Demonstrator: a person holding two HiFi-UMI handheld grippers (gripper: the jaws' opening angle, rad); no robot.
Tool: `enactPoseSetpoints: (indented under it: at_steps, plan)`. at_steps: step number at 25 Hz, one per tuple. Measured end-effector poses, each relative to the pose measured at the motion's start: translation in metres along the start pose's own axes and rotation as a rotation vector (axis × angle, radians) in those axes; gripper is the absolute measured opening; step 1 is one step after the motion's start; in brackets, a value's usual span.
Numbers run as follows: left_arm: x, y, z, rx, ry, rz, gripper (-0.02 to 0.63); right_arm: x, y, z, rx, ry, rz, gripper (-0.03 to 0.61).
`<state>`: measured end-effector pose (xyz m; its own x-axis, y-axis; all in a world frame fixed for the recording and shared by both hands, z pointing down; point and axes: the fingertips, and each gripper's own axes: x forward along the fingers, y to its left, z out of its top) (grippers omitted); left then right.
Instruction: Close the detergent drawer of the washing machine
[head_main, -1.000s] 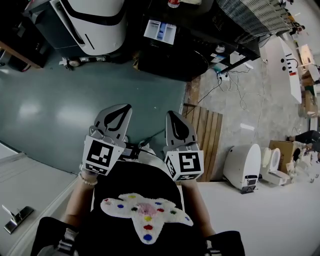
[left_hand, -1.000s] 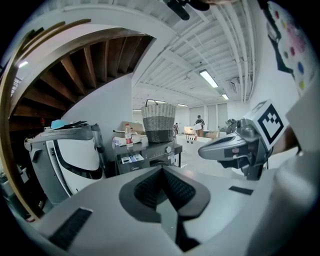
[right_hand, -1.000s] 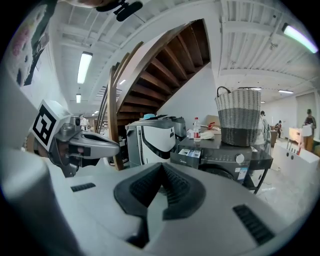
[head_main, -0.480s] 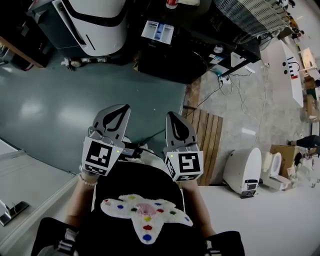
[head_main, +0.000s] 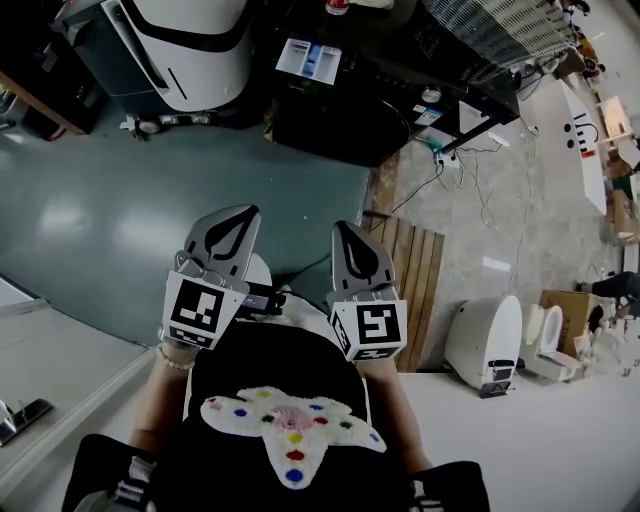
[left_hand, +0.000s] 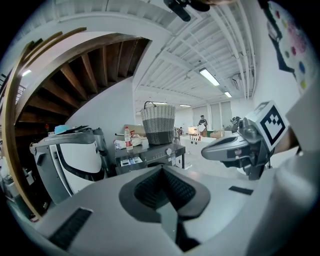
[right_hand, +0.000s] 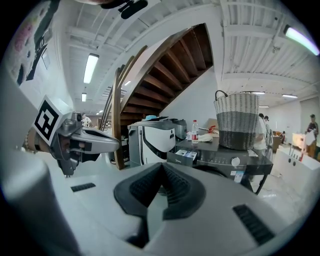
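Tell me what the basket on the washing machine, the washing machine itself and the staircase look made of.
The basket looks woven, perhaps wicker or rope: it has a ribbed weave, with a pale upper band over a darker lower one. The washing machine has dark, smooth, slightly glossy panels, likely painted metal or plastic. The staircase looks like wood, going by the brown boards and beams on its underside.

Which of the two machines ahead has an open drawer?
The dark washer under the woven basket: its drawer sticks out in front. The white machine beside it shows none.
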<state>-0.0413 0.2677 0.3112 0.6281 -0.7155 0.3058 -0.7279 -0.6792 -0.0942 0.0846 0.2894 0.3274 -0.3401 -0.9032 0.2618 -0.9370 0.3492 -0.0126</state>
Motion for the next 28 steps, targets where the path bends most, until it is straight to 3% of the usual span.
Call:
enactPoseSetpoints:
  at_steps: [13, 28]
  plan:
    - [0.024, 0.013, -0.002, 0.000, 0.011, -0.020, 0.011, 0.013, -0.015, -0.003, 0.011, 0.016, -0.036, 0.005]
    - [0.102, 0.078, 0.018, -0.005, 0.007, -0.071, 0.011, 0.099, -0.052, 0.027, 0.001, 0.037, -0.076, 0.005]
